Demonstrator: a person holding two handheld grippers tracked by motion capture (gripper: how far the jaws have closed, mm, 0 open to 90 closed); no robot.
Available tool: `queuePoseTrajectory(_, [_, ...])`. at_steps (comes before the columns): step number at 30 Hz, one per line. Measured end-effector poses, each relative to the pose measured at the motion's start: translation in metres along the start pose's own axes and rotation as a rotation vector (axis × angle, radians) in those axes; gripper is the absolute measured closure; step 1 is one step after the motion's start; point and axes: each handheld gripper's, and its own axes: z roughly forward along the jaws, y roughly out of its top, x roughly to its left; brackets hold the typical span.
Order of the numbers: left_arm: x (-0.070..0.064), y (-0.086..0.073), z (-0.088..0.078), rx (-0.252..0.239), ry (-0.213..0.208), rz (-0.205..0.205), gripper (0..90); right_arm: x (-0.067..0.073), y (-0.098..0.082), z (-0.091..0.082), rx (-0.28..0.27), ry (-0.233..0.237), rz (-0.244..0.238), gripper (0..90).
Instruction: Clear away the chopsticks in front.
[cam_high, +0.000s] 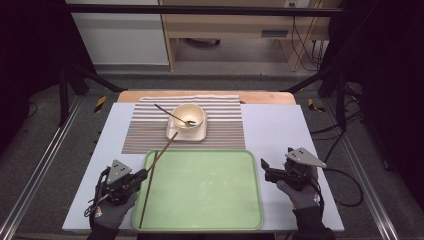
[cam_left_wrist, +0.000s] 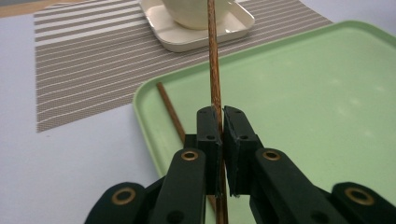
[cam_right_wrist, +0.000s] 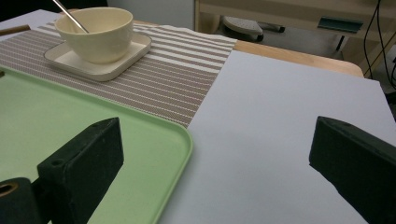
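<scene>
Gloved hands at the near edge of the desk (cam_high: 280, 125) each carry one set of tongs. Left tongs (cam_left_wrist: 220, 122) are clamped on a brown chopstick (cam_left_wrist: 214, 60), which runs from between the pads out toward the cream bowl (cam_high: 188, 117); in the high view that stick crosses the far left corner of the green tray (cam_high: 210, 192). A second chopstick (cam_high: 148, 192) lies along the tray's left side (its far end near the held one). Right tongs (cam_high: 263, 167) sit just beside the tray's right rim, jaws spread wide with nothing between them. Beyond the tray, the bowl stands on a square cream saucer (cam_high: 172, 132) on a striped placemat (cam_high: 145, 130), and a metal spoon (cam_high: 172, 115) leans inside the bowl.
</scene>
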Motion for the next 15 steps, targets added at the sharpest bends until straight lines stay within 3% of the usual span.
queuePoseTrajectory(15, [-0.026,-0.009,0.012,0.047,-0.070,0.028,85.3,0.001,0.000,0.000,0.002,0.000,0.003,3.2])
